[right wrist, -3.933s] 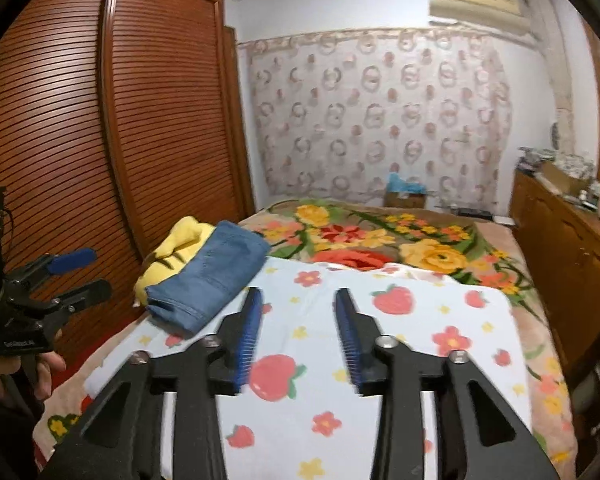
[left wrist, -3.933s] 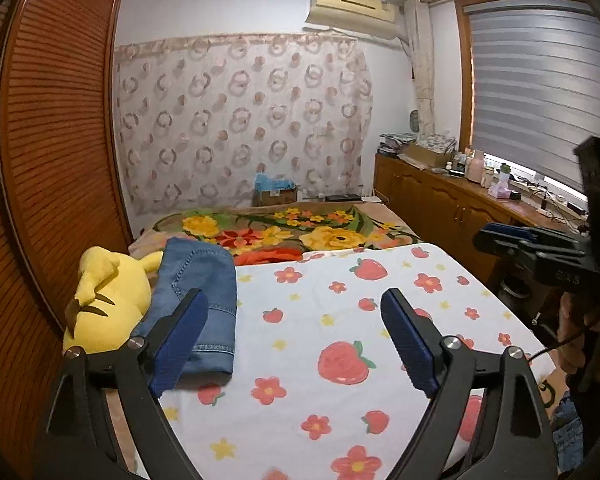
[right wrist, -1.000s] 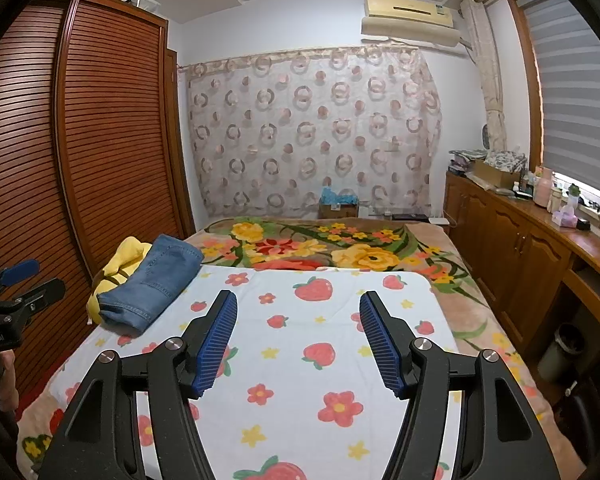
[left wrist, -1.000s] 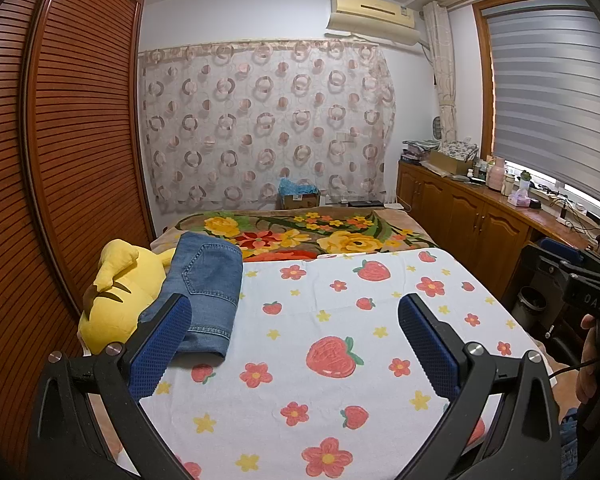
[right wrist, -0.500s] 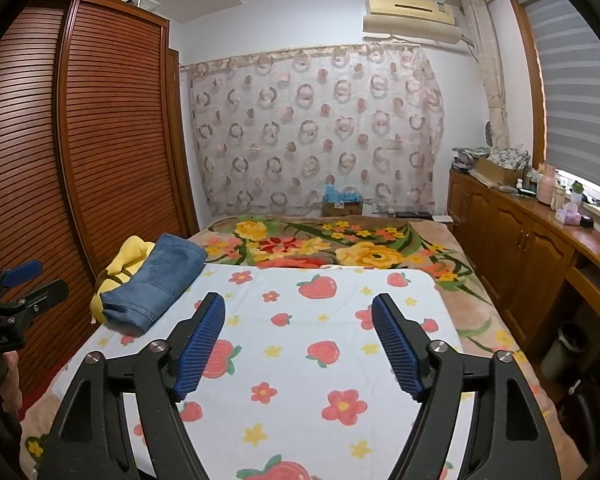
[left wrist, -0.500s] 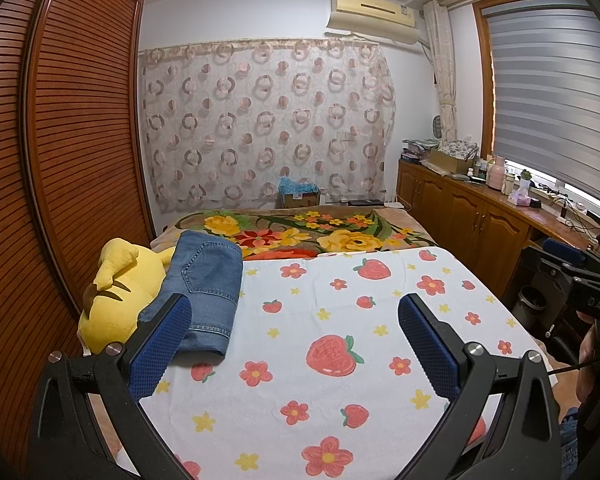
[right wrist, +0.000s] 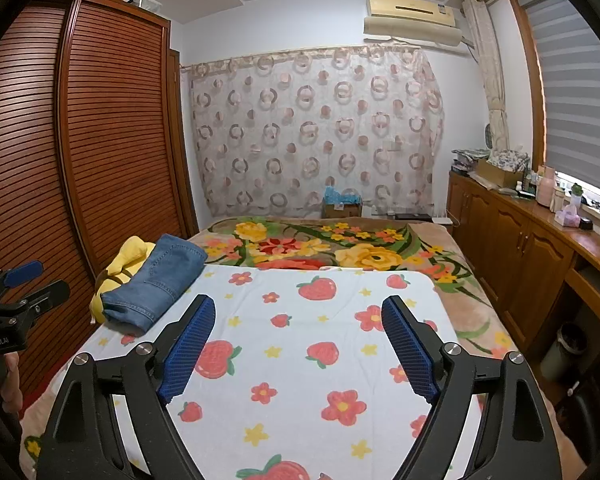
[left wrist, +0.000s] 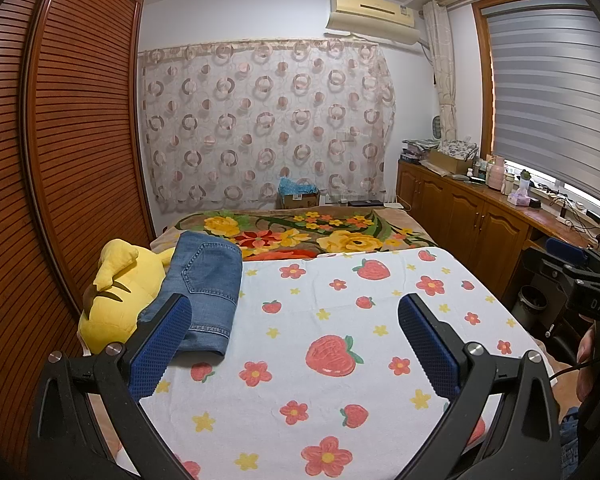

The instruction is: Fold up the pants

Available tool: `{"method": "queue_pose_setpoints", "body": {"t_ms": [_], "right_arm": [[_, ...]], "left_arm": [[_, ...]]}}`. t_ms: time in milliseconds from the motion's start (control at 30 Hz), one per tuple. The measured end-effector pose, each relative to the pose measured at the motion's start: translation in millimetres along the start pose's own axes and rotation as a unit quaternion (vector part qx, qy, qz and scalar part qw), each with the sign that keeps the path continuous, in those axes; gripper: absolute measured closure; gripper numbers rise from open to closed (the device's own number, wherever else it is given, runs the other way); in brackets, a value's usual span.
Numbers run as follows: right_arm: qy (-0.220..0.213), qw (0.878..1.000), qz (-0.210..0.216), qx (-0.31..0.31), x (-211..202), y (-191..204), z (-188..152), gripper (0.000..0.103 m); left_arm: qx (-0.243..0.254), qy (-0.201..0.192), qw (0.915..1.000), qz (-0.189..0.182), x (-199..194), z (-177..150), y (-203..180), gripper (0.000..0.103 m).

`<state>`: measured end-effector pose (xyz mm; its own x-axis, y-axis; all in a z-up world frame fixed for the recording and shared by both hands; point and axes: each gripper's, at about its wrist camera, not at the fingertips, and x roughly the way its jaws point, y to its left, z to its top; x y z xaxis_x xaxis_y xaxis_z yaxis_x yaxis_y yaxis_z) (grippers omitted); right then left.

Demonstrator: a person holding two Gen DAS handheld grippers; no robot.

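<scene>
Folded blue jeans (left wrist: 204, 292) lie at the left edge of the strawberry-print sheet (left wrist: 340, 344), leaning on a yellow plush toy (left wrist: 116, 292). My left gripper (left wrist: 294, 312) is open and empty, held above the near part of the sheet, with its left finger in front of the jeans' near end. In the right wrist view the jeans (right wrist: 156, 284) sit at the left. My right gripper (right wrist: 298, 312) is open and empty over the sheet (right wrist: 320, 360), right of the jeans. Each gripper also shows in the other's view: the right one (left wrist: 576, 276), the left one (right wrist: 16, 292).
A floral blanket (left wrist: 300, 236) covers the far bed. A wooden louvred wardrobe (left wrist: 60, 160) runs along the left. Wooden cabinets (left wrist: 468, 216) with clutter line the right under the window. A cardboard box (left wrist: 300, 198) stands by the curtain. A bin (right wrist: 564, 350) sits by the cabinets.
Both grippers have pulled back and risen from the bed over the last seconds. The right gripper's jaws have opened wider. The jeans have not moved.
</scene>
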<state>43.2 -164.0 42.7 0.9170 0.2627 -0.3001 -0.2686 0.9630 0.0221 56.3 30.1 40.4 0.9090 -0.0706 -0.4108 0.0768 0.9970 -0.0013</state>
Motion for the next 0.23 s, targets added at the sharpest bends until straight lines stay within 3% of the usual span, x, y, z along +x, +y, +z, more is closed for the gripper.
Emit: {"method": "queue_pose_setpoints", "body": {"t_ms": [233], "right_arm": [[0.000, 1.000, 0.000, -0.001, 0.0, -0.4, -0.1, 0.015]], "left_arm": [[0.000, 0.000, 1.0000, 0.000, -0.3, -0.4, -0.2, 0.000]]}}
